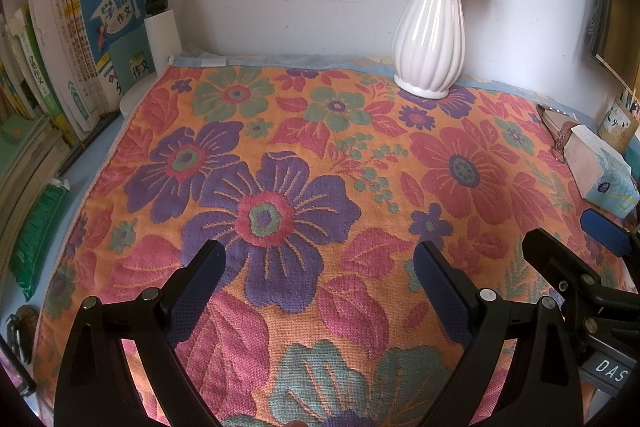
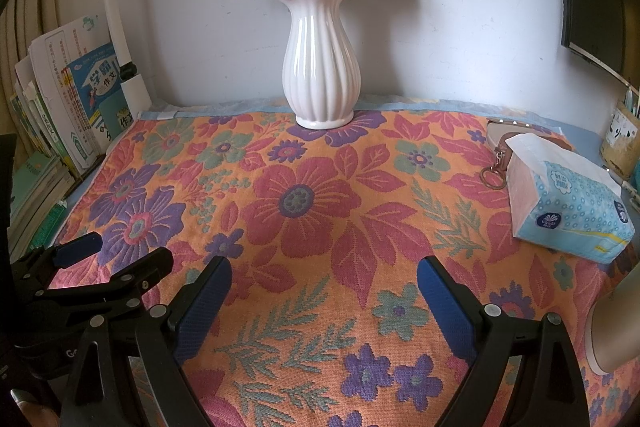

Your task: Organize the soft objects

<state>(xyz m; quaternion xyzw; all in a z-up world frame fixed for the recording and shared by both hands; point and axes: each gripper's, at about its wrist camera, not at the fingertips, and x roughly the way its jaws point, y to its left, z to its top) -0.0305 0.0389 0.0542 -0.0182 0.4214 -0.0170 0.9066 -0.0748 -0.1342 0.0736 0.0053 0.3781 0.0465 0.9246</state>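
Observation:
A flowered orange, red and purple cloth [image 1: 304, 163] lies spread flat over the desk; it also fills the right wrist view [image 2: 320, 211]. My left gripper [image 1: 320, 255] is open and empty, hovering over the cloth's near left part. My right gripper [image 2: 324, 271] is open and empty over the near middle. Each gripper shows in the other's view: the right one at the lower right of the left wrist view [image 1: 576, 239], the left one at the lower left of the right wrist view [image 2: 120, 247]. A soft pack of tissues [image 2: 568, 203] lies on the cloth's right side [image 1: 600, 171].
A white ribbed vase [image 2: 322, 75] with blue flowers stands at the back of the cloth [image 1: 430, 35]. Books [image 1: 80, 59] and a white lamp post [image 2: 120, 39] stand at the left. A brown pouch with a key ring [image 2: 500, 147] lies behind the tissues. A pen holder [image 2: 622, 135] is at the far right.

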